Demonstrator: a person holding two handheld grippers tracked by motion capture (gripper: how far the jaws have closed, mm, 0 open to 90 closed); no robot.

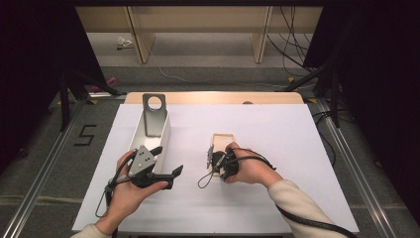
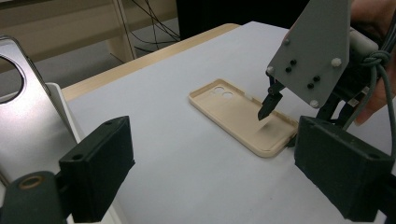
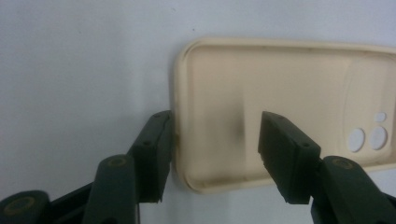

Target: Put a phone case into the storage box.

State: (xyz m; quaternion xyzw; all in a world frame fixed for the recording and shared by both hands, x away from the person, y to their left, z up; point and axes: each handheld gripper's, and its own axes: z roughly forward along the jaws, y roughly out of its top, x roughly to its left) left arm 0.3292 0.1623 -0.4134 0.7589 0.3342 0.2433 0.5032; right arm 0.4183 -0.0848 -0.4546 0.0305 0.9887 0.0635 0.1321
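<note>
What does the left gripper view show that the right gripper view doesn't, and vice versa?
Left gripper view: a silver phone propped up at the left, and the right gripper seen from outside. Right gripper view: its open jaws straddling the end wall of the beige phone case, one outside, one inside. Both: the case, hollow side up on the white table.

The phone case (image 1: 222, 144) lay on the table (image 1: 277, 148), under my right gripper (image 1: 214, 161). Left of it stood the box (image 1: 161, 136) with the phone (image 1: 154, 116) inside, my left gripper (image 1: 166, 166) before it.
</note>
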